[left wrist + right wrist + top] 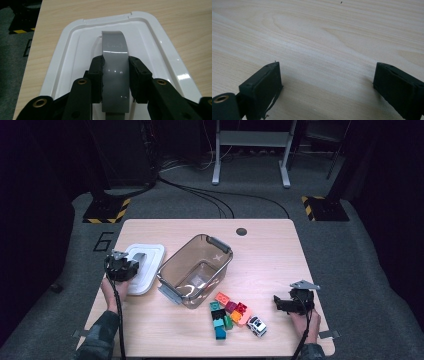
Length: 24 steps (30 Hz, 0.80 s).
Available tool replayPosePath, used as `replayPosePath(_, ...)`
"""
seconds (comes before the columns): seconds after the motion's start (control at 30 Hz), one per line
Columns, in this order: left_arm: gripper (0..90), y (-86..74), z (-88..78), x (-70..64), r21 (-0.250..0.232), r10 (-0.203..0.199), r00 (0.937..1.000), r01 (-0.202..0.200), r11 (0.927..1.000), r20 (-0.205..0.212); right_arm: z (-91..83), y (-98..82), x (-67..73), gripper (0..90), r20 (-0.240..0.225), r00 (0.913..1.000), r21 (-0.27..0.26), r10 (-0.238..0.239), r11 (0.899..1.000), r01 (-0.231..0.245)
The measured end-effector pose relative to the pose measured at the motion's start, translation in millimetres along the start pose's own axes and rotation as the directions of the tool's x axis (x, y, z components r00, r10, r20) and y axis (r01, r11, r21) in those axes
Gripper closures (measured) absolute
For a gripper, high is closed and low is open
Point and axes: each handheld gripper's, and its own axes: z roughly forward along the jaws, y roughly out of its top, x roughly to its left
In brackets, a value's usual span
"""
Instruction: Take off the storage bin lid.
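My left forearm comes up the lower left of the high view, and my left gripper (121, 268) sits low over the white lid (145, 266) at the left edge of the counter (270, 250). Its fingers (96, 75) are clamped on the lid's grey handle (115, 75), one pad on each side of the arched strap. My right gripper (292, 302) rests at the lower right of the frame, its fingers (263, 87) spread wide over bare wood with nothing between them.

The lid is glossy white with a raised rim and rounded corners, lying flat just beside the clear storage bin (196, 270), which stands open at centre frame. Toy bricks (227, 312) and a small toy car (256, 326) cluster below the bin, between my hands. The counter's upper half lies open.
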Motion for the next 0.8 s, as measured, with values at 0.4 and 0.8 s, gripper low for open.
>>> replayPosePath(0.4,66.2,-9.5,15.7,1.3,0.018,-0.024,0.9961,0.025,0.9995,-0.085,0.0,0.0,0.1,7.0,0.001,1.0,-0.001,0.001,1.0,-0.001)
replayPosePath(0.8,19.7,-7.6,-9.2,-0.2,-0.016,-0.017,0.9978,0.016,0.9997,-0.065,0.0,0.0,0.1,6.9,0.001,1.0,-0.001,0.001,1.0,-0.001)
